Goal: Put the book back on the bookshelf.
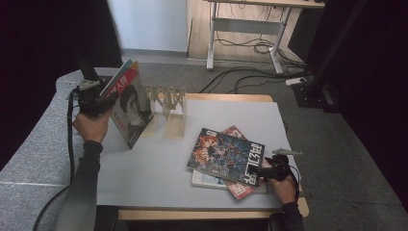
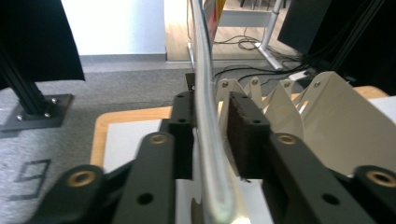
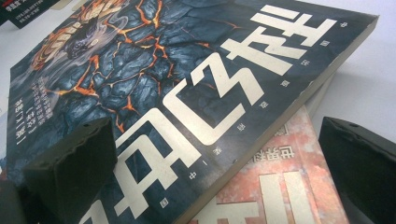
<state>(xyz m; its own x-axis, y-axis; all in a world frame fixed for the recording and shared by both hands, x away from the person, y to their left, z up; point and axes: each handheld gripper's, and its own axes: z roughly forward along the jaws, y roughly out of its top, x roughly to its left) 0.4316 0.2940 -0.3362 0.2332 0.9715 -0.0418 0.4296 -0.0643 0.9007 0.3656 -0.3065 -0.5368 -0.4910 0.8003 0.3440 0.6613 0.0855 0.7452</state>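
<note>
Left gripper [image 1: 98,98], jaws slightly parted around an upright magazine [image 1: 129,107] at the table's [image 1: 144,168] left edge, just beside the wooden rack [image 1: 168,108]; whether either pad presses the cover cannot be told. Right gripper [image 1: 269,171], jaws wide apart, low over the dark magazine [image 3: 154,102] topping a flat stack.

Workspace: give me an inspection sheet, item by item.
Surface: grey mat on a wooden table.
Job's things: upright magazine beside the rack; dark magazine tops a flat stack.
Clutter: nothing seen.
Grippers: left tongs straddle the upright magazine's edge, right pad apart from it; right tongs open at the stack's corner.
Cables: one trails from the left hand; several on the floor.
Surroundings: carpet, a desk frame, dark curtains.
</note>
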